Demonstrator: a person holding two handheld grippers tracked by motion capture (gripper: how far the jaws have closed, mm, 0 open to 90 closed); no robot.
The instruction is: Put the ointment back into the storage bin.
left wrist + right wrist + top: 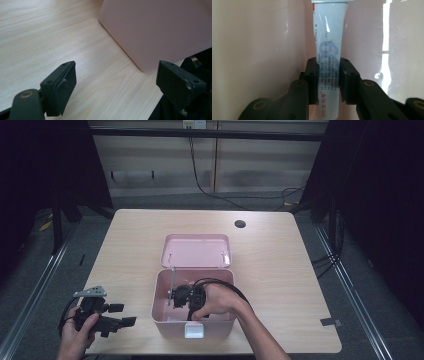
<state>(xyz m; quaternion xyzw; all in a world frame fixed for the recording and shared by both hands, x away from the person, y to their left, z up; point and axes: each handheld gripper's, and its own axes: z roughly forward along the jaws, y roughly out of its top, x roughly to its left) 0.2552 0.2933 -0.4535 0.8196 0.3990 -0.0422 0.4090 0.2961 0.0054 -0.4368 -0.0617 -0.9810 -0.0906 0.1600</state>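
The right tongs [328, 82] clamp a white ointment tube [329, 62] low inside the pink box [165, 320], apparently to set it there. The left tongs [115, 85] rest wide and empty on the worktop [280, 270], left of the box.

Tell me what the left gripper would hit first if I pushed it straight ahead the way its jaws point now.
Probably the pink box: the left gripper, jaws open and empty, points over bare table toward the box's outer wall near its rounded corner. Depth is unclear, so it might only graze that corner.
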